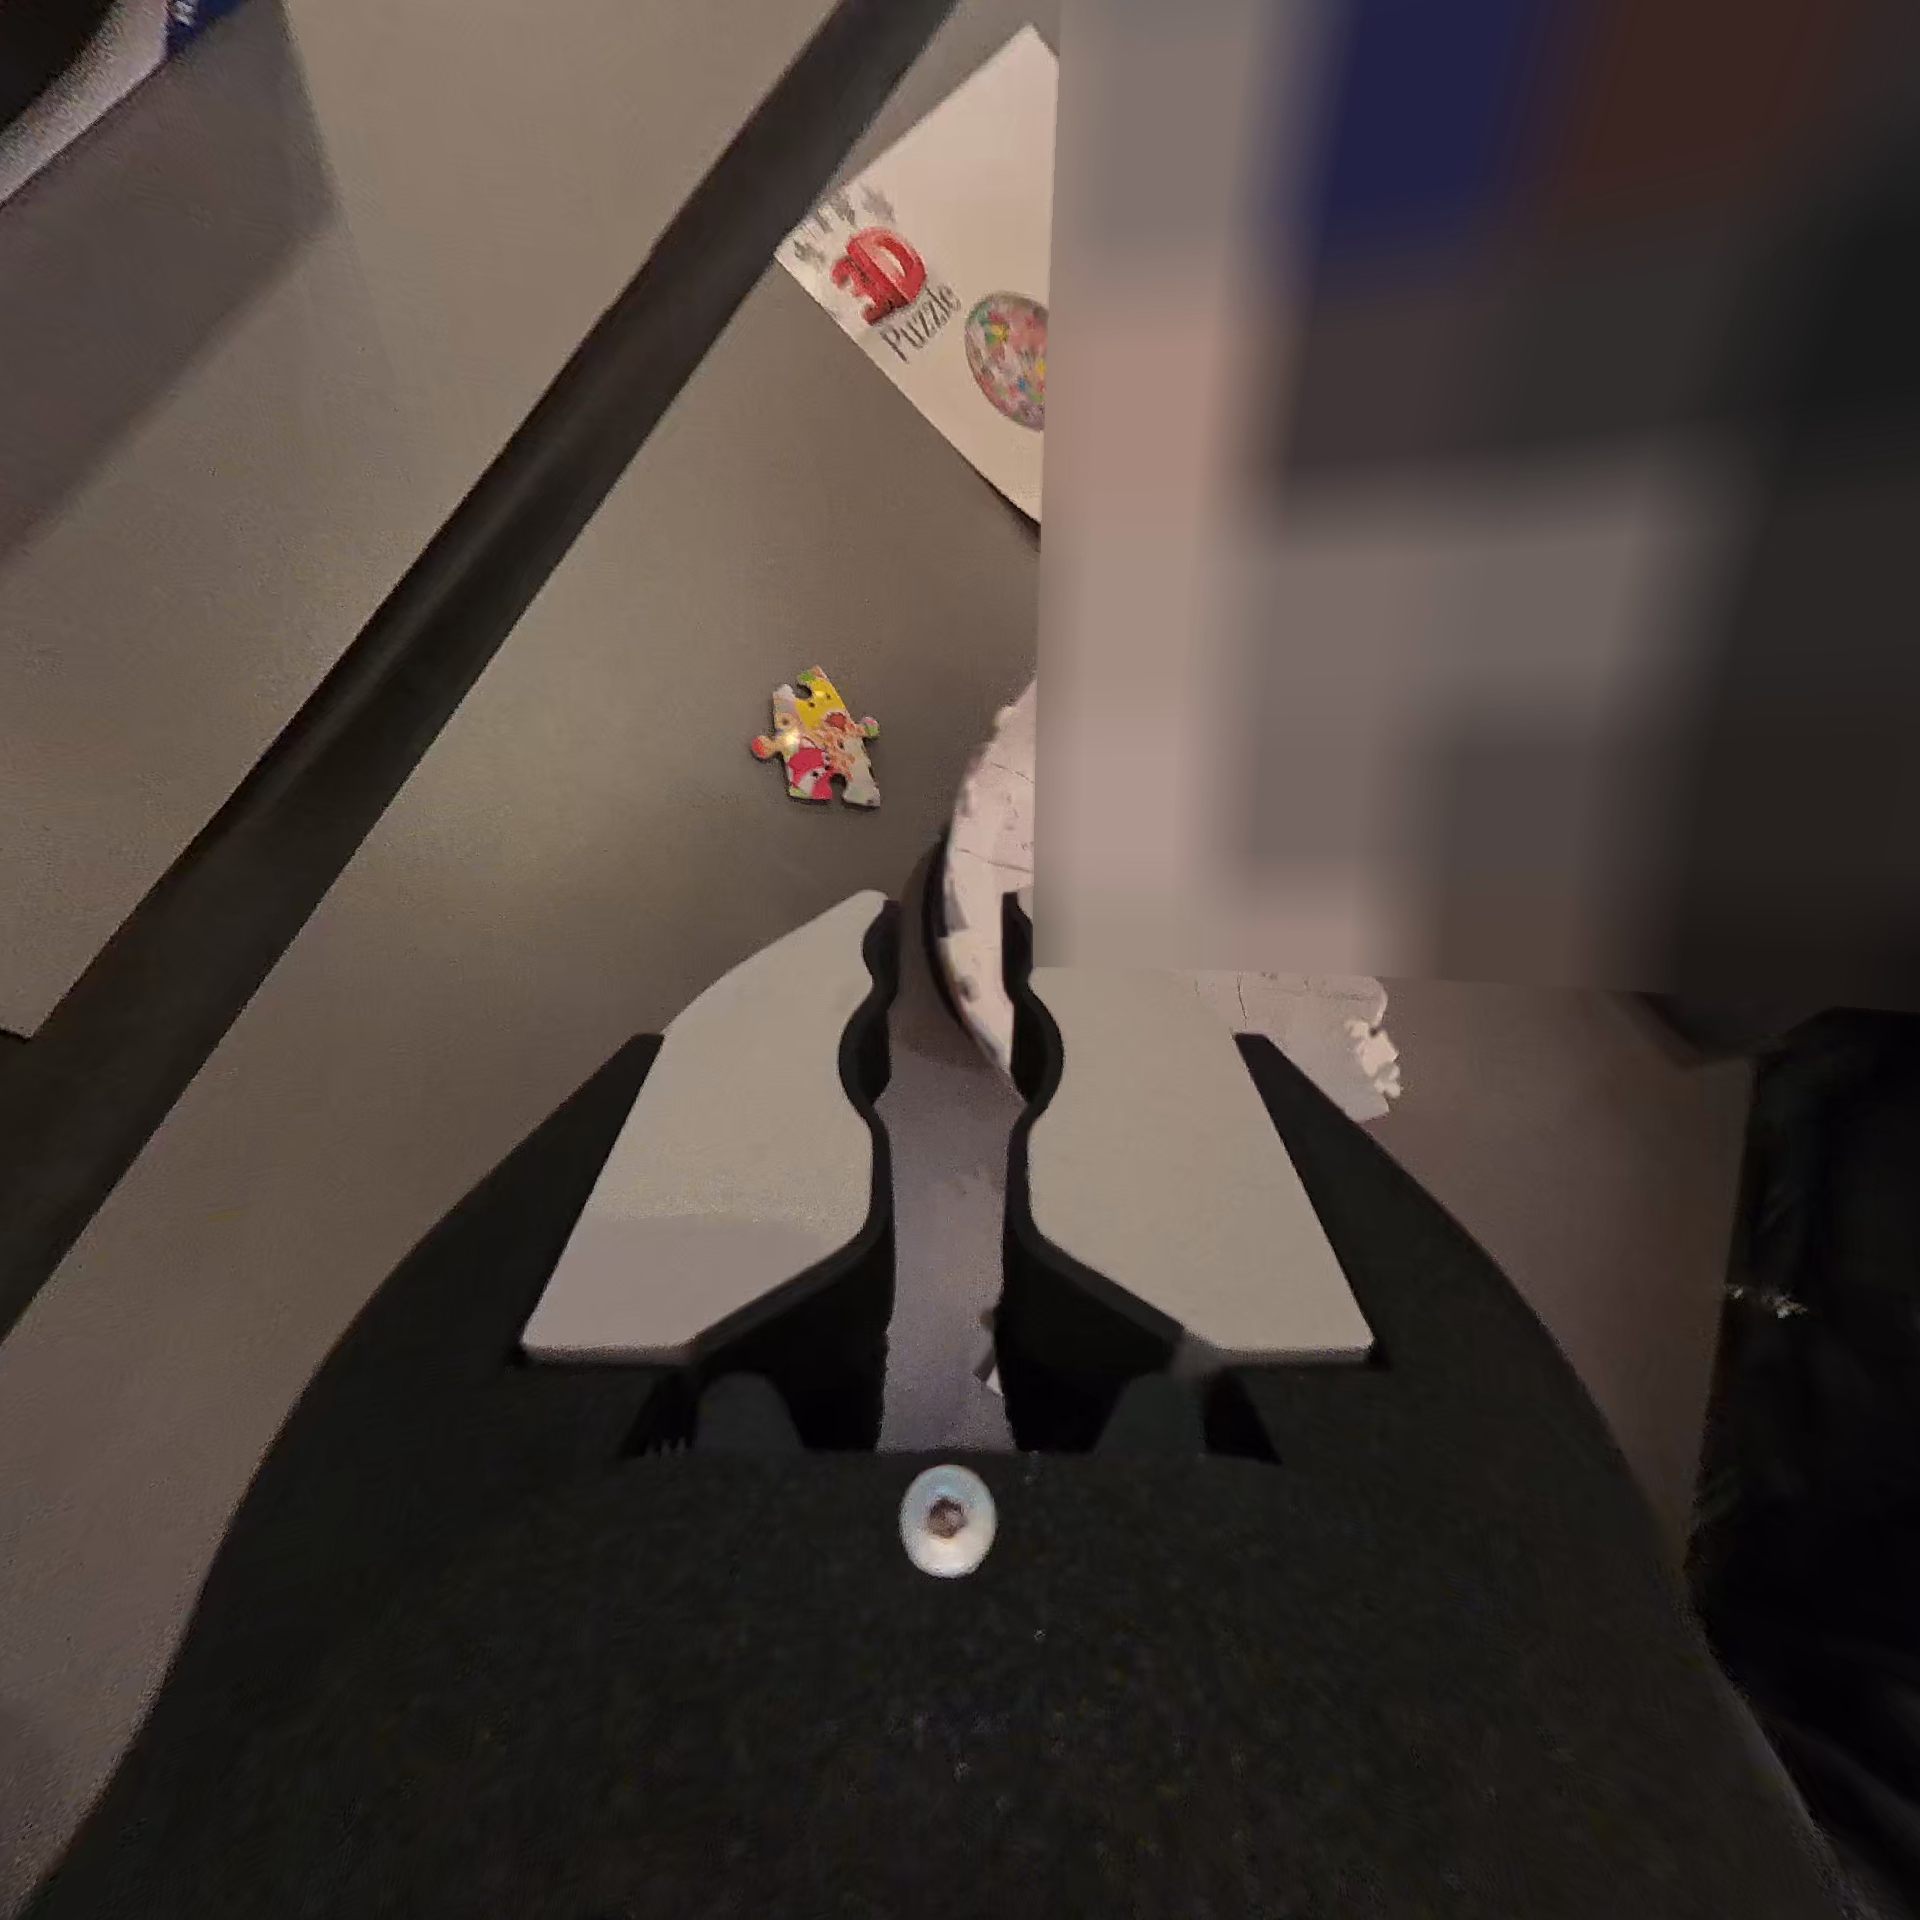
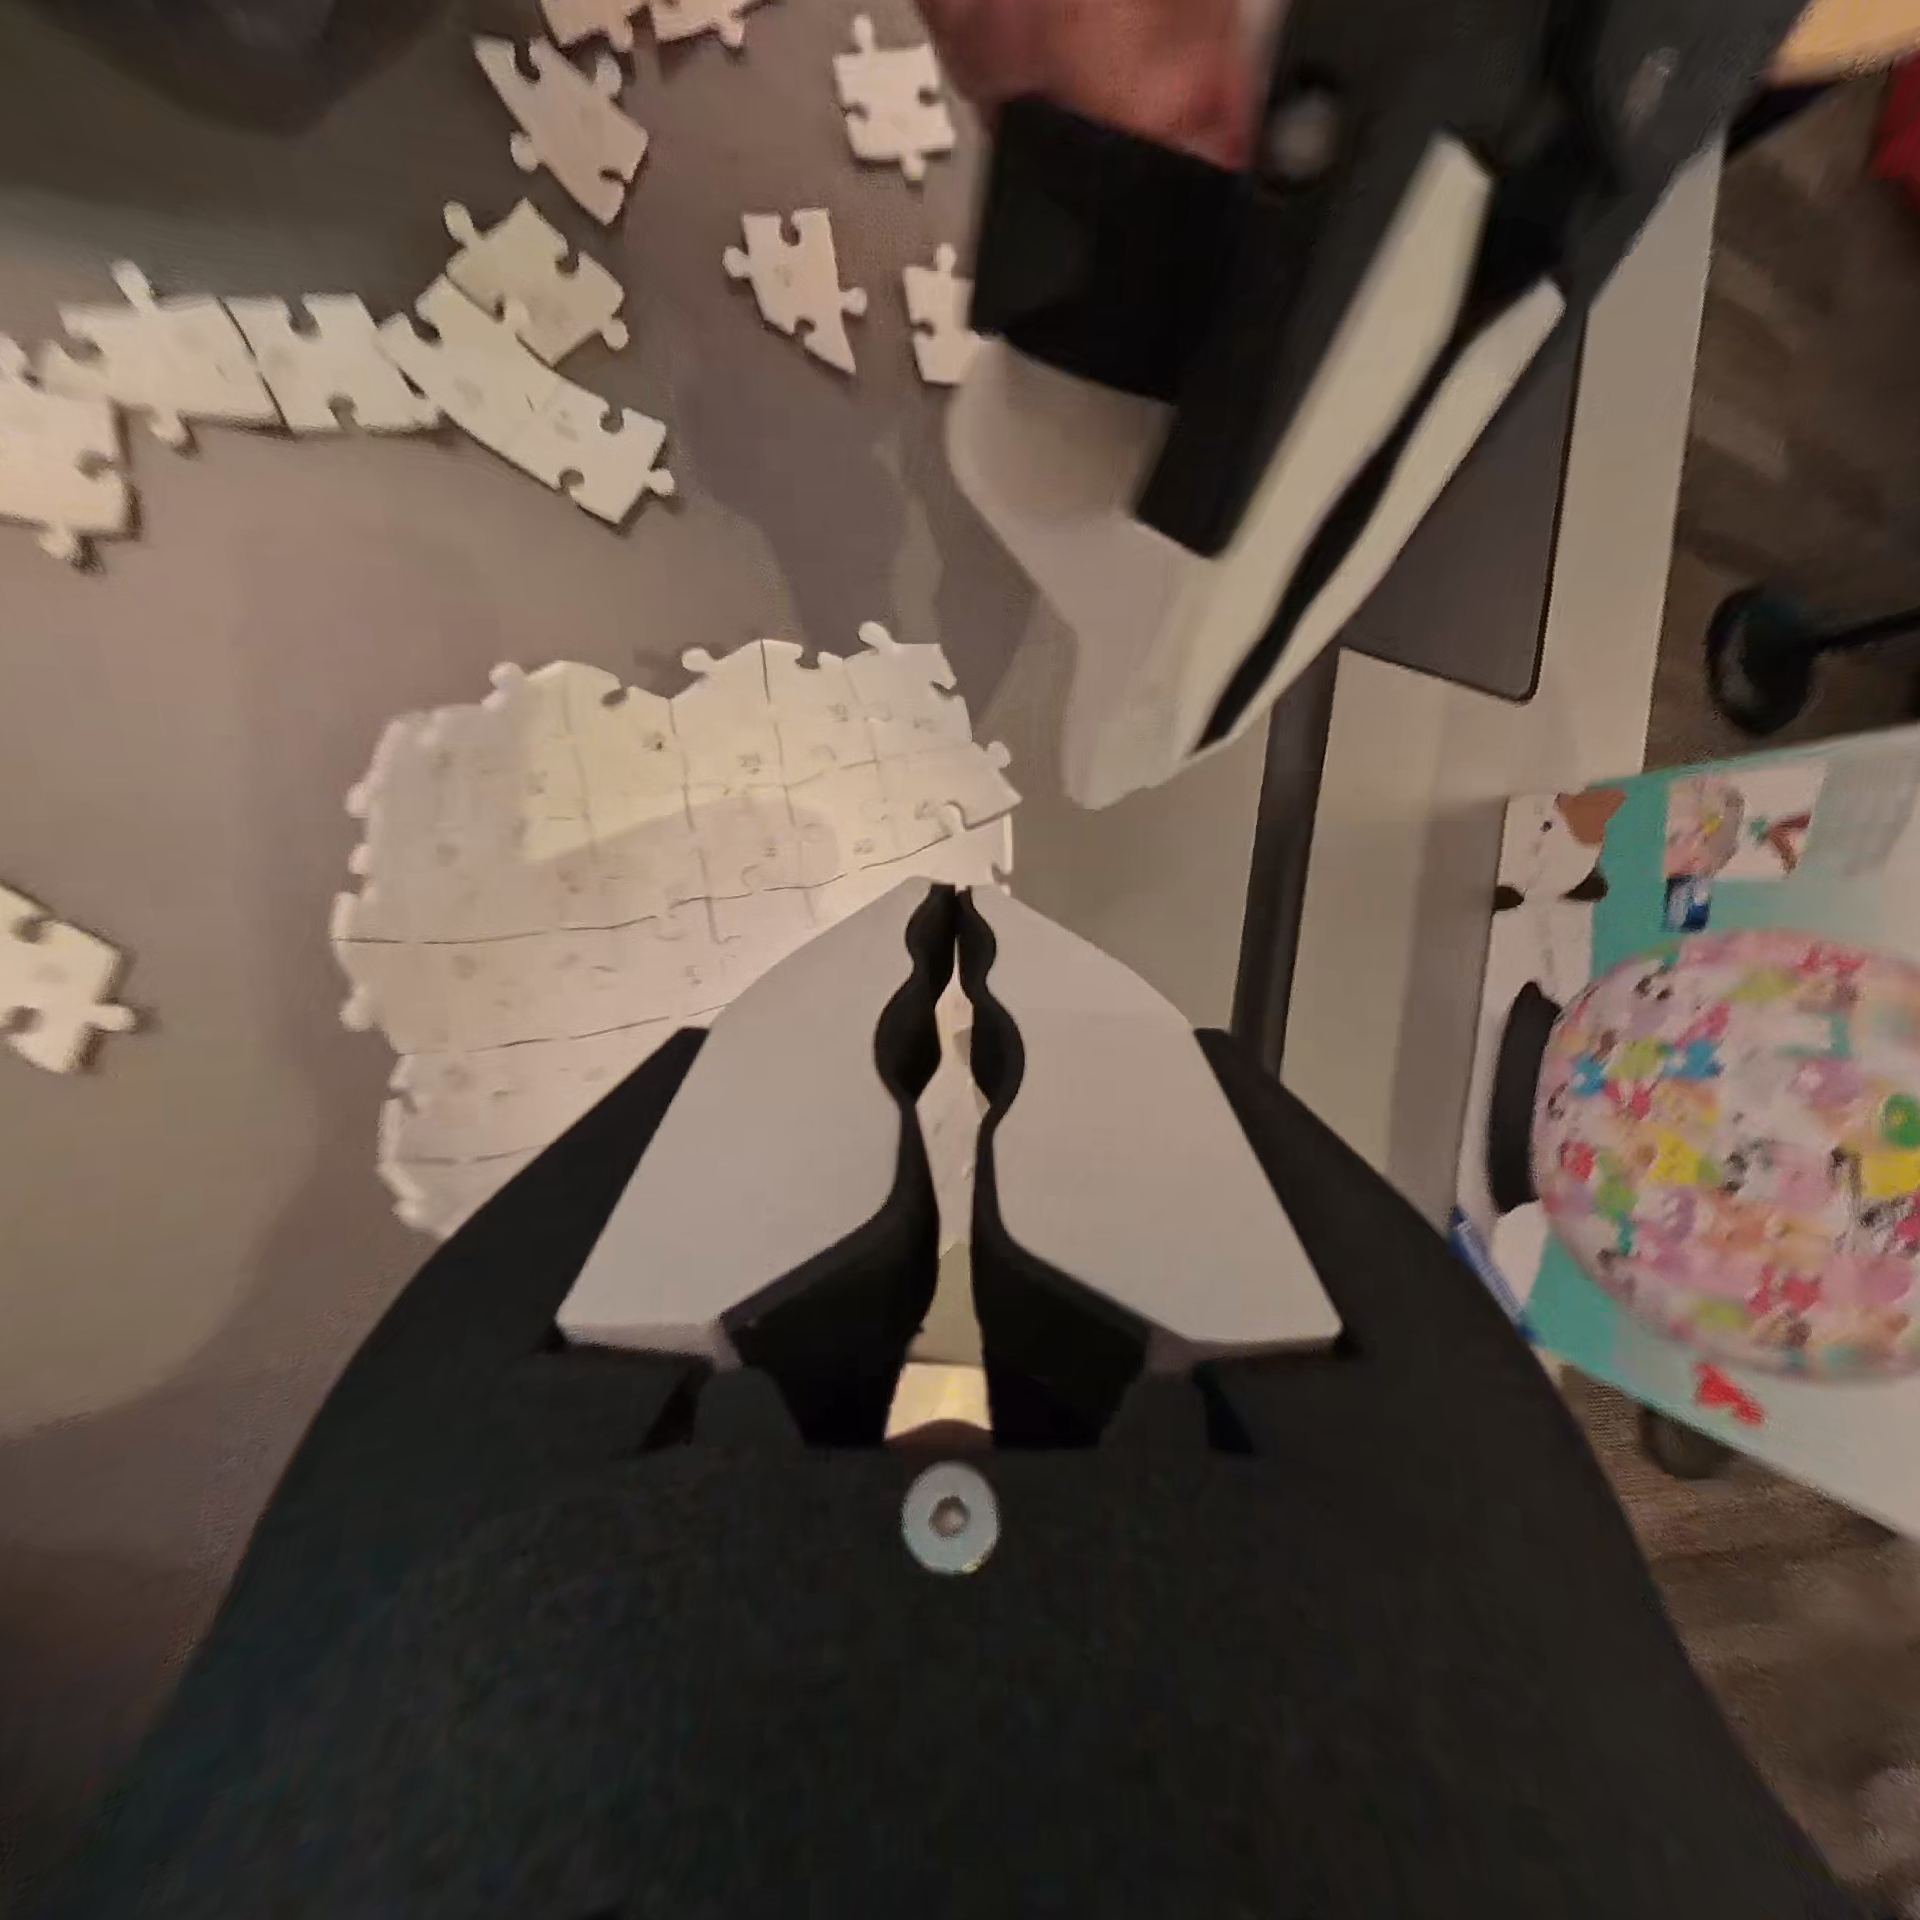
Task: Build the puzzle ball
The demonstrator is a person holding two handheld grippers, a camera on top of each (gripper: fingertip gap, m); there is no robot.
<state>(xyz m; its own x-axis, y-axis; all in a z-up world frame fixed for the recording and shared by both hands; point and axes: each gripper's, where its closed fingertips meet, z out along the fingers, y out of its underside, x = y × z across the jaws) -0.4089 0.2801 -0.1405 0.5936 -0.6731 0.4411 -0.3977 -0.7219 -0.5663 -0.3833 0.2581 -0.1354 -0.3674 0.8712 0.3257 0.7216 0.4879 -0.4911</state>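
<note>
Right wrist view: black two-finger right gripper with pale grey finger plates (image 2: 954, 896) angled down over the grey tabletop (image 2: 260, 1195); tips drawn together on the near edge of the curved white assembled puzzle-ball section (image 2: 665, 852), blank numbered backs facing up, a thin sliver of white showing between the wavy black pads; section resting on the table just ahead of the fingers, mid-frame.

Above and to the right, black-and-white left gripper (image 2: 1164, 727) slanting down from the upper right, blurred; tip hanging just beside the far right edge of the section, contact not clear; part of a hand (image 2: 1091, 62) gripping its body at the top edge.

Loose white puzzle pieces (image 2: 790, 281) scattered face down across the far table; a joined strip of white pieces (image 2: 343, 364) lying to the upper left, well apart from the section; teal puzzle box with a colourful ball picture (image 2: 1714, 1143) at the right, beyond the table edge.

Left wrist view: left gripper (image 1: 943, 914) tilted steeply, fingers nearly together with a narrow gap; curved white rim of the section (image 1: 982, 914) sitting at the tips, though cannot tell whether actually pinched; one small colourful puzzle piece (image 1: 821, 740) lying face up on the table beyond, apart from everything; white printed leaflet with red lettering (image 1: 935, 291) farther back; right half of the view covered by a blurred patch.
</note>
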